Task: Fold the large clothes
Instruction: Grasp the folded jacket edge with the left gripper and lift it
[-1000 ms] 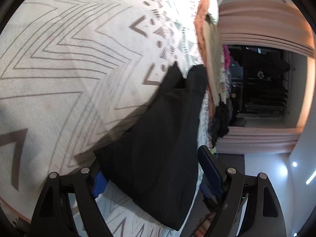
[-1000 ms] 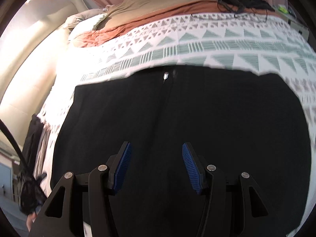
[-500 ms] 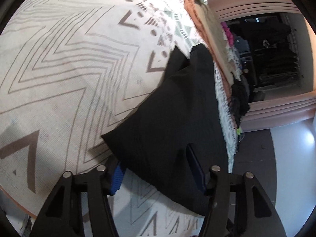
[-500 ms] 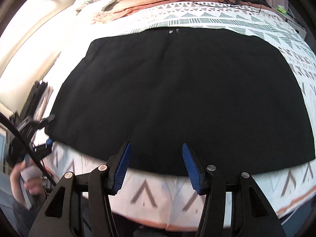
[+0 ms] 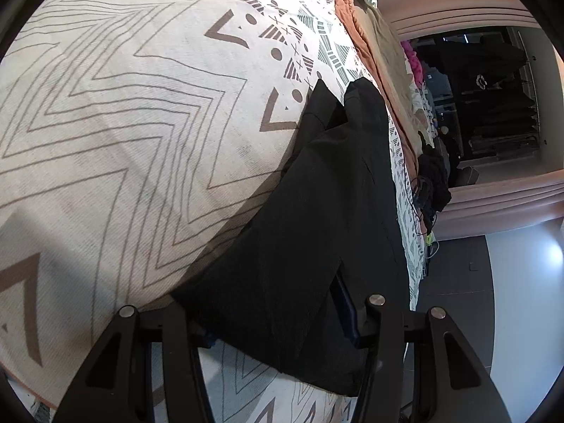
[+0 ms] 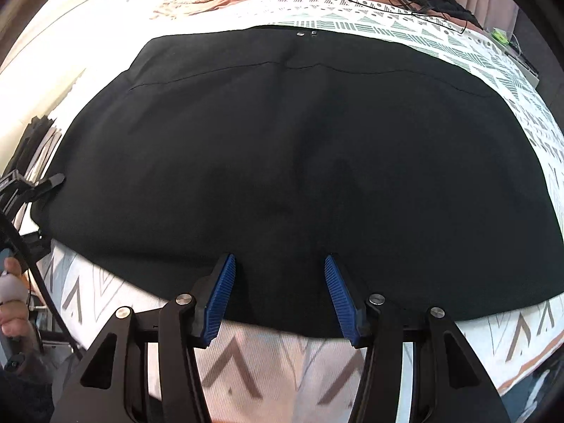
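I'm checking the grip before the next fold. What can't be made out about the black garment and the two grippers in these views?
- Left wrist view: the black garment covers the left gripper pads, so pad contact is hidden.
- Right wrist view: whether the right gripper touches the cloth is unclear; the hem between its fingers is blurred.
- Right wrist view: the garment's right end is cut off by the lens rim.

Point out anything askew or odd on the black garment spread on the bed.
Nothing is damaged. The black fabric garment lies mostly flat on the patterned white bedspread, with one soft wrinkle near its middle. Its near-left corner is bunched between the left gripper fingers.
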Motion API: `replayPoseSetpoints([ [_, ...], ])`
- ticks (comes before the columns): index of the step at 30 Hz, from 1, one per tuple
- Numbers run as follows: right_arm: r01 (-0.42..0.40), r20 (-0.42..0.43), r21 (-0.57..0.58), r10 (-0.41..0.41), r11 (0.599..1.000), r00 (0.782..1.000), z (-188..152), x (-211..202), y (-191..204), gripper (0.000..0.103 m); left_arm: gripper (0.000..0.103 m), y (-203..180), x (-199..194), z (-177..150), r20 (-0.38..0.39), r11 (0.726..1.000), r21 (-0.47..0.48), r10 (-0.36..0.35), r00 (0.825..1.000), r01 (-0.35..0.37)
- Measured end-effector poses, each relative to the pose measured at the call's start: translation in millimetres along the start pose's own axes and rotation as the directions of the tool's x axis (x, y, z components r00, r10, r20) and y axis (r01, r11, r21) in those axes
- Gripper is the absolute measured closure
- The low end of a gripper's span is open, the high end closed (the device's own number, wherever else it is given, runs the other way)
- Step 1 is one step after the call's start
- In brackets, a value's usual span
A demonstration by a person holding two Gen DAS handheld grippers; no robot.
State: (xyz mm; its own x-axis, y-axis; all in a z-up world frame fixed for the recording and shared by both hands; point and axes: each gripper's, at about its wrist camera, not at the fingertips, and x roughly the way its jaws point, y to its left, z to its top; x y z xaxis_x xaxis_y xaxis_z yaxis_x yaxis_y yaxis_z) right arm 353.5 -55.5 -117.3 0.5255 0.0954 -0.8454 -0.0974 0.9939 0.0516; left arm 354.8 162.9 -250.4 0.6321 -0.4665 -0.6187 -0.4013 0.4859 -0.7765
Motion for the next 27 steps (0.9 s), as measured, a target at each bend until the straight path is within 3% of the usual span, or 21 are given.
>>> replayPoseSetpoints([
  [2,0.003,0.001,0.008,-0.003,1.0,1.0,10,12,0,0.052,0.052,-2,2,1,0.003,1.0,-0.003,-0.008,1.0,0.008],
  [3,0.006,0.004,0.01,-0.006,1.0,1.0,13,15,0,0.052,0.062,-3,3,1,0.005,1.0,-0.003,-0.007,1.0,0.007],
  [6,0.013,0.012,0.013,-0.013,1.0,1.0,24,26,1,0.053,0.079,-4,1,0,0.011,1.0,-0.014,-0.017,1.0,0.017],
  [8,0.003,0.014,0.025,-0.003,1.0,1.0,34,33,-2,0.053,0.083,-7,-2,0,0.021,0.999,-0.016,-0.033,0.999,0.034],
  [12,-0.014,0.012,0.051,0.013,0.999,1.0,62,50,-7,0.054,0.083,-5,-3,2,0.018,0.998,-0.044,-0.048,0.999,0.048],
  [18,-0.003,0.007,0.079,0.002,0.997,1.0,115,76,-18,0.065,0.083,1,-1,2,0.006,0.994,-0.106,-0.039,0.999,0.039],
  [21,0.013,0.01,0.077,-0.013,0.997,1.0,127,66,-9,0.065,0.083,1,-1,0,0.01,0.992,-0.124,-0.019,1.0,0.02],
  [27,0.058,0.011,0.068,-0.059,0.996,0.998,164,99,-7,0.065,0.083,1,0,-1,0.015,0.989,-0.149,-0.005,1.0,0.007],
])
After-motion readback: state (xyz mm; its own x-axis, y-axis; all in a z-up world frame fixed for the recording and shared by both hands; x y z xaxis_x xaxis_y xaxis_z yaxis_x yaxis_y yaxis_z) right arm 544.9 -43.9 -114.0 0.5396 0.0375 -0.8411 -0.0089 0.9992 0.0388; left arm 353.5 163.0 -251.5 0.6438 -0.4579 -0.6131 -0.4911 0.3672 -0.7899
